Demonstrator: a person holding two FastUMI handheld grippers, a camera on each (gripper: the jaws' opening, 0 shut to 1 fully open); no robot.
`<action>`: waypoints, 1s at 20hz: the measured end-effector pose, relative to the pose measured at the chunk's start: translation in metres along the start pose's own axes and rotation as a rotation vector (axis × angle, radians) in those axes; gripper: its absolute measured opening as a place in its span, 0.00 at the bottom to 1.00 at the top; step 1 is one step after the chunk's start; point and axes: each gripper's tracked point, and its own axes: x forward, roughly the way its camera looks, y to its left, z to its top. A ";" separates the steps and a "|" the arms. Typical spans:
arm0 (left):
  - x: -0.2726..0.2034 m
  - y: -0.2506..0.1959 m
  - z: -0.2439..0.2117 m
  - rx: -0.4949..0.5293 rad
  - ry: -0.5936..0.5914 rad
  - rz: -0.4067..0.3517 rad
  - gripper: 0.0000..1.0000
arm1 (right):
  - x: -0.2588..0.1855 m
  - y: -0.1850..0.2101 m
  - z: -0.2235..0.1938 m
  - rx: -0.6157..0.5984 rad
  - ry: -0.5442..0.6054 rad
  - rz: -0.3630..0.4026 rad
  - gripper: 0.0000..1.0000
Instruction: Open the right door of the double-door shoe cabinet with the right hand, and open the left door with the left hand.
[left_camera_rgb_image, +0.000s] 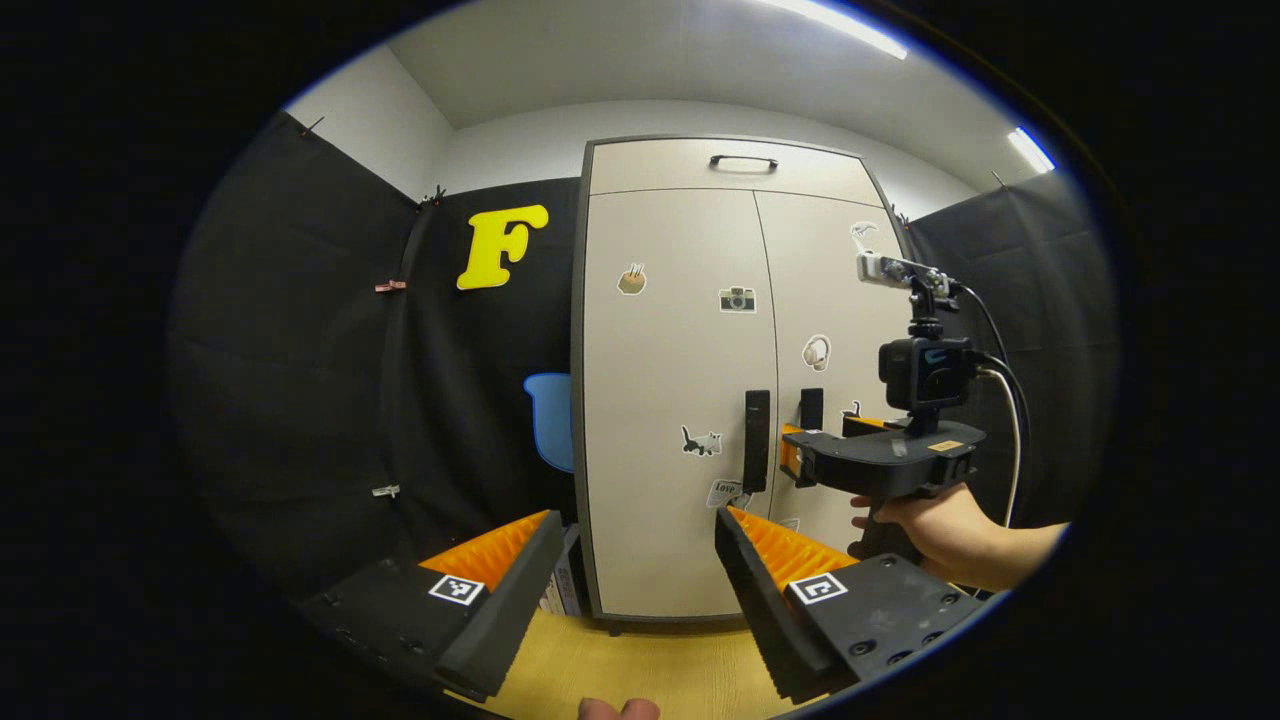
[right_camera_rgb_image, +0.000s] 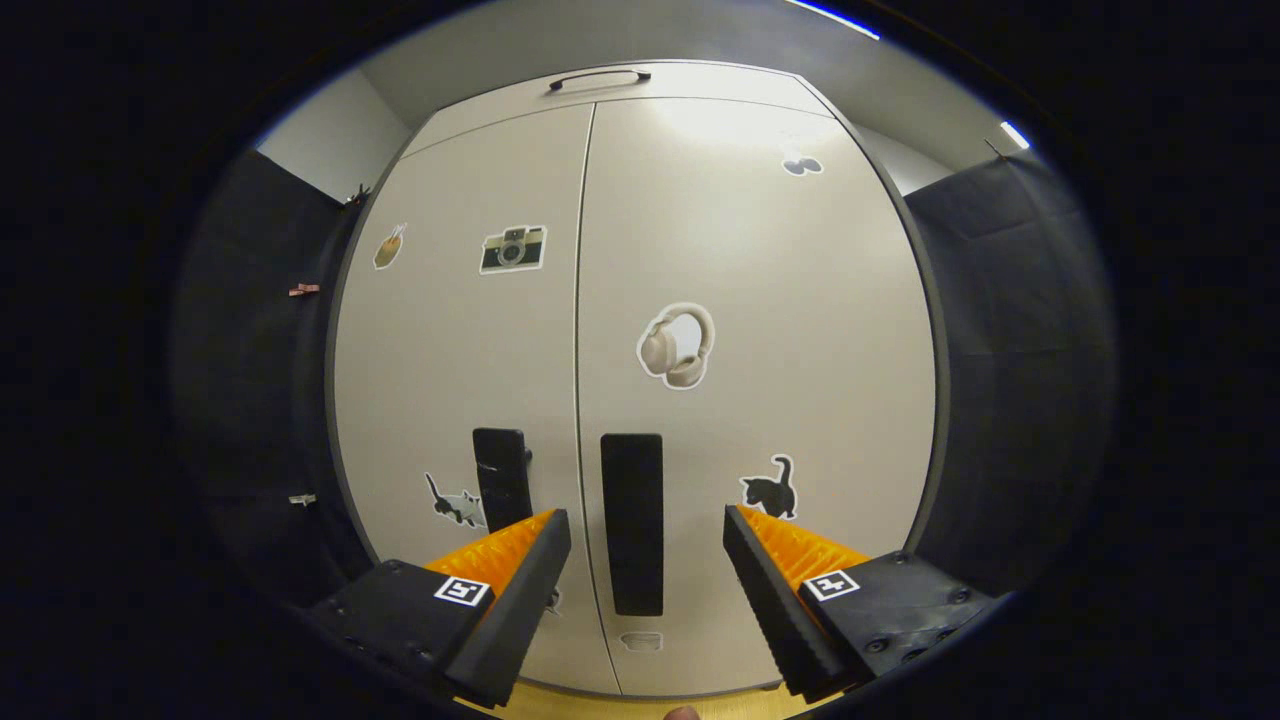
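Both doors shut; right gripper (right_camera_rgb_image: 640, 570), jaws apart, frames the right door's handle (right_camera_rgb_image: 632, 523); left gripper (left_camera_rgb_image: 630, 590) jaws apart.

Left gripper view: taken from farther back, facing the shoe cabinet (left_camera_rgb_image: 720, 380) almost square-on, with its full height, the top drawer and the booth walls on both sides in frame; the right gripper (left_camera_rgb_image: 800, 450) appears ahead at the right, near the doors. Right gripper view: taken close to the cabinet front, aimed at the right door handle (right_camera_rgb_image: 632, 523), which lies between its own fingers. Both views share the two doors, their handles and stickers.
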 end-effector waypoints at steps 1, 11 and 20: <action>0.001 0.001 -0.001 -0.003 0.001 0.002 0.95 | 0.005 -0.001 -0.005 -0.005 0.010 -0.009 0.98; 0.001 0.012 -0.009 -0.029 0.012 0.016 0.95 | 0.029 0.003 -0.023 -0.021 0.042 -0.038 0.57; -0.010 0.011 -0.008 -0.041 0.008 0.027 0.95 | 0.014 0.004 -0.018 -0.010 0.054 0.015 0.16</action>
